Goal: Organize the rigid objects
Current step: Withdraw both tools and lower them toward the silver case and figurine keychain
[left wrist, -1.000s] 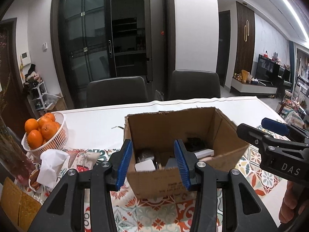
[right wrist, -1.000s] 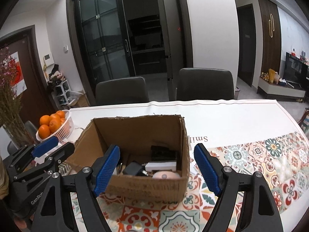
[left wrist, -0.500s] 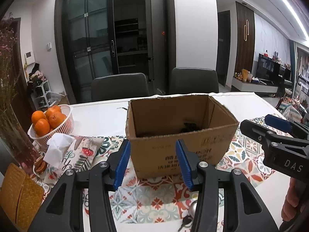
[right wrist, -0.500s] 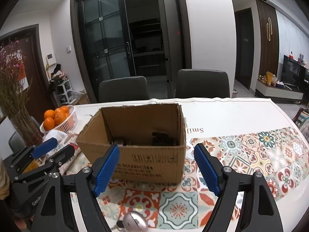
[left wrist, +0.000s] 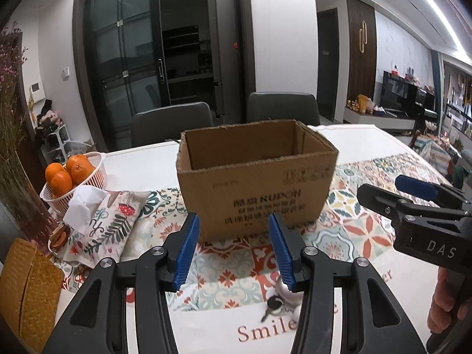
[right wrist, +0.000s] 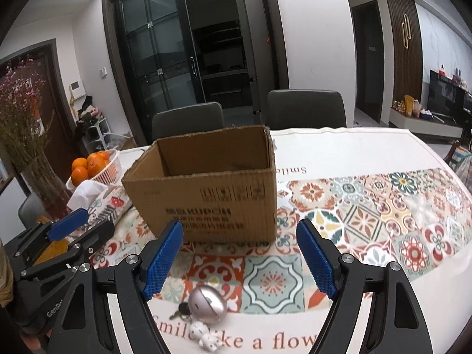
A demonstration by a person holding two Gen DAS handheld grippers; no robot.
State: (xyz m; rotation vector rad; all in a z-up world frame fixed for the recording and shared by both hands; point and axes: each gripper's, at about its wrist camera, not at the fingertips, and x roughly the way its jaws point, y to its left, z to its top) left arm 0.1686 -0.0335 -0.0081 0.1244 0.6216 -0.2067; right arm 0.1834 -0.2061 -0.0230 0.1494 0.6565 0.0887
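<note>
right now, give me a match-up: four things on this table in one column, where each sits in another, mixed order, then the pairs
Things:
1. cardboard box
2. oranges
3. silver key fob
4. tissue pouch

Places:
A. in the white basket
B. nearest the camera, on the white edge of the cloth
C. middle of the patterned cloth
D. left of the box, in front of the basket

Pairs: 1-C, 2-A, 3-B, 4-D

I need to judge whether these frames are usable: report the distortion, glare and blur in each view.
Left wrist view: strong fisheye bending, dark vignette in the corners, a bright ceiling light strip glaring upper right, print on the cardboard box slightly soft. Right wrist view: same bending and vignette, no strong glare, box print blurred, the silver keychain near the bottom fairly sharp.
</note>
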